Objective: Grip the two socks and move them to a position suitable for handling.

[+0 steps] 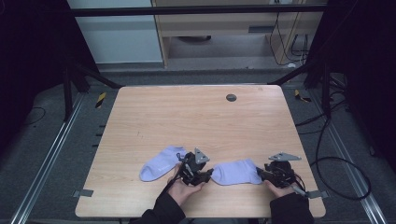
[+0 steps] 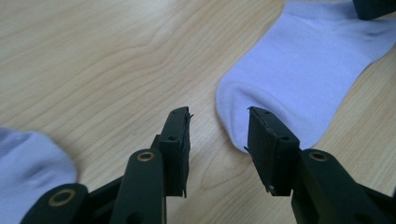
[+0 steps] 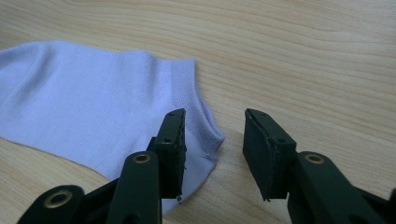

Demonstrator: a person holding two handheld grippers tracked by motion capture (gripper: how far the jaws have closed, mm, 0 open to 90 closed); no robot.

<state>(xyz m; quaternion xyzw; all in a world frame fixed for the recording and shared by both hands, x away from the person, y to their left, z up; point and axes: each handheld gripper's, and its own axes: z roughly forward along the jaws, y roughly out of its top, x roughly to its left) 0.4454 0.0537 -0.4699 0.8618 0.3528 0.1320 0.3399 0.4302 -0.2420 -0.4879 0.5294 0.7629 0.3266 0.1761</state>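
Lying flat near the front edge of the wooden surface (image 1: 196, 116), two pale lilac socks sit side by side, well apart from each other. The right sock (image 1: 237, 171) runs roughly left to right between the two grippers, so its long axis points from one to the other. The left gripper (image 1: 205, 176) has its jaws wide and empty, straddling the rounded toe end just in front of them. The right gripper (image 1: 261, 173) is likewise wide and empty, its jaws either side of the ribbed cuff corner. The left sock (image 1: 160, 164) lies behind the left gripper, out of reach for now. Judging by this, each gripper is set to pinch one end of the right sock.
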